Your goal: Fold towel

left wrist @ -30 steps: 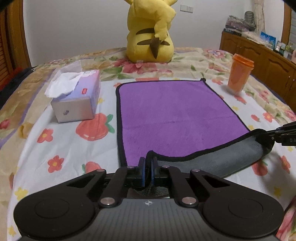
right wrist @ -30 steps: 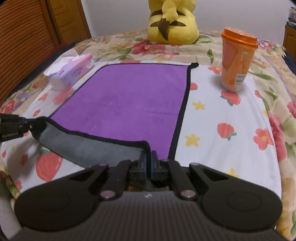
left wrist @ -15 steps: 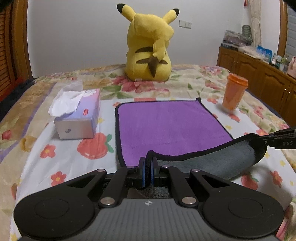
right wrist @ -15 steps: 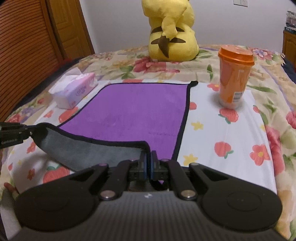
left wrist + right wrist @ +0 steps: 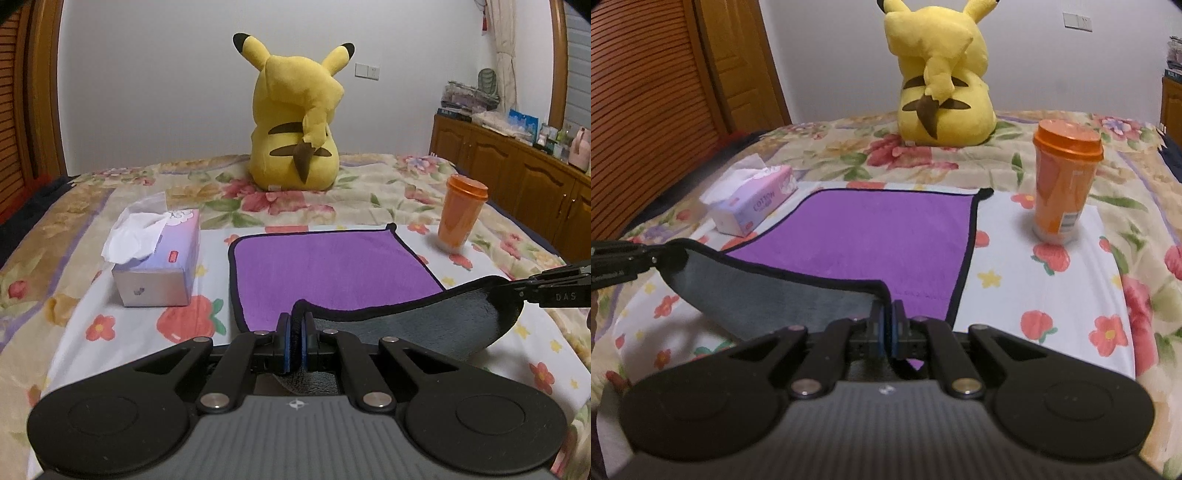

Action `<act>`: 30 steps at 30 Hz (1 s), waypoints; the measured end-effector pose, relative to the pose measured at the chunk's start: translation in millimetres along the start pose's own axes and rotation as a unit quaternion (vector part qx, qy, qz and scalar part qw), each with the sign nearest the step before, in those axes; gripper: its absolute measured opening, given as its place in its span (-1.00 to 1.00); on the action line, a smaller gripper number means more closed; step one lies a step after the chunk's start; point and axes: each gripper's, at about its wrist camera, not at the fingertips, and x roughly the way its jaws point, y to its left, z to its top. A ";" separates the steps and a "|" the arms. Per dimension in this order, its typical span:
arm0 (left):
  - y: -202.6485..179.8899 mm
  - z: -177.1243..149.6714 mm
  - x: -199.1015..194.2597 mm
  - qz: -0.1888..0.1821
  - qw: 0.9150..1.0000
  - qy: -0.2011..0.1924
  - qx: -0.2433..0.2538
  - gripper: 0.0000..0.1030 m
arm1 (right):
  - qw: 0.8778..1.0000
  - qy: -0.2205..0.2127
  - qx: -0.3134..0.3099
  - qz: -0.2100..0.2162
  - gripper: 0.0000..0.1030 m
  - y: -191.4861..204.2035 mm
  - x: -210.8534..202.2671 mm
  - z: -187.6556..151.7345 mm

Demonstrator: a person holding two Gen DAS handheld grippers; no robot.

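A purple towel (image 5: 328, 266) with a black hem and grey underside lies on the flowered bed sheet; it also shows in the right wrist view (image 5: 871, 236). My left gripper (image 5: 295, 332) is shut on the towel's near left corner. My right gripper (image 5: 886, 325) is shut on the near right corner. Both corners are lifted, so the near edge hangs between them with the grey underside (image 5: 424, 325) showing. The right gripper shows at the right edge of the left wrist view (image 5: 554, 284), and the left gripper at the left edge of the right wrist view (image 5: 620, 258).
A tissue box (image 5: 155, 266) stands left of the towel. An orange lidded cup (image 5: 460, 214) stands to its right. A yellow plush toy (image 5: 295, 129) sits behind it. Wooden cabinets (image 5: 517, 173) line the right wall, a slatted wooden door (image 5: 646, 110) the left.
Both grippers have risen with the towel's near corners. More of the grey underside is off the bed, and the views have tilted up toward the far wall.
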 end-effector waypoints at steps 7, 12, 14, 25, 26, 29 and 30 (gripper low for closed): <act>1.9 2.7 5.7 0.002 1.000 -0.003 0.001 -0.84 | 1.000 -0.011 -0.009 0.003 -0.91 -0.2 0.5 5.1; 1.5 5.4 8.9 0.004 1.000 -0.009 0.003 -0.84 | 1.000 -0.018 -0.017 0.003 -0.91 0.4 0.8 6.0; 1.6 6.4 10.7 0.005 1.000 -0.010 0.005 -0.84 | 1.000 -0.020 -0.021 0.003 -0.91 1.0 1.5 6.7; 2.8 12.6 20.5 0.007 1.000 -0.016 0.012 -0.84 | 0.999 -0.022 -0.022 0.005 -0.91 -3.7 7.8 9.7; 2.5 13.0 21.5 0.007 1.000 -0.016 0.013 -0.84 | 0.999 -0.022 -0.022 0.006 -0.91 -4.0 8.5 9.7; 3.1 14.0 23.9 0.008 1.000 -0.018 0.013 -0.84 | 0.999 -0.025 -0.027 0.005 -0.91 -4.5 10.4 10.6; 3.0 14.4 24.7 0.008 1.000 -0.018 0.014 -0.84 | 0.999 -0.025 -0.027 0.004 -0.91 -5.1 11.0 11.1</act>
